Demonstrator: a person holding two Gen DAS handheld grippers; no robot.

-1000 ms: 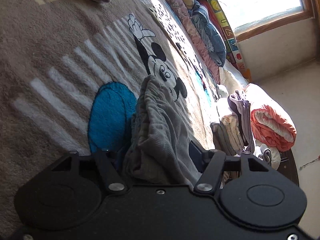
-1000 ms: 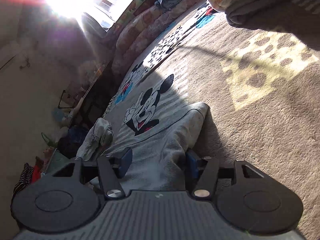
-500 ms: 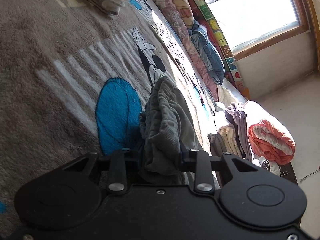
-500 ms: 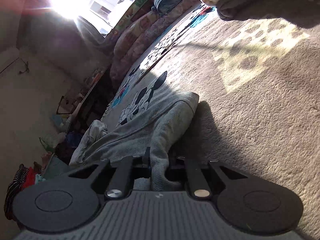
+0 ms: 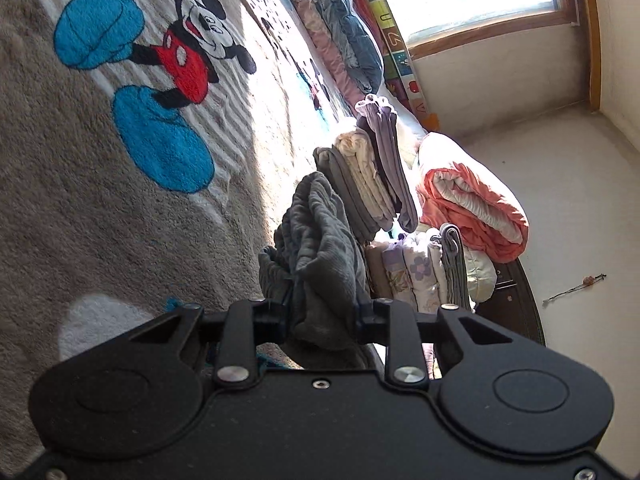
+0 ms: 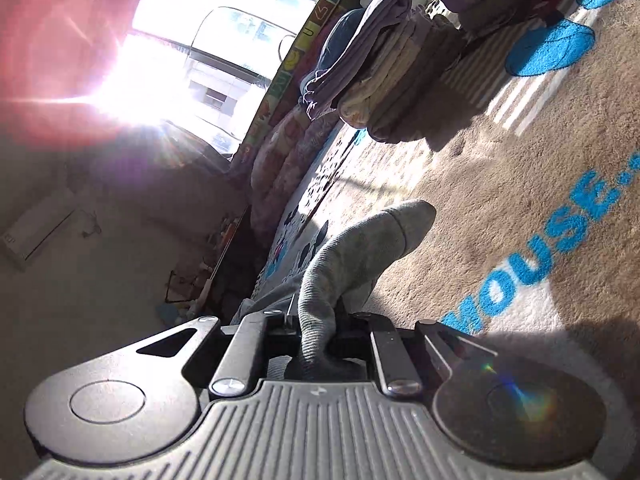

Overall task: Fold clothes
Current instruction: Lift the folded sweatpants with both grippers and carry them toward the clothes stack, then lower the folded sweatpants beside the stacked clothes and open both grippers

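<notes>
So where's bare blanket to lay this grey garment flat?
Bare blanket lies left of the grey garment, below the blue shoes; also beside the MOUSE lettering. Crowded ahead: the folded stack and the orange quilt.

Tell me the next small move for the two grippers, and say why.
Probably carry the grey garment across and lay it on the blanket near the folded stack. The left gripper and the right gripper are each shut on a bunched part of it, so it looks ready to set down.
</notes>
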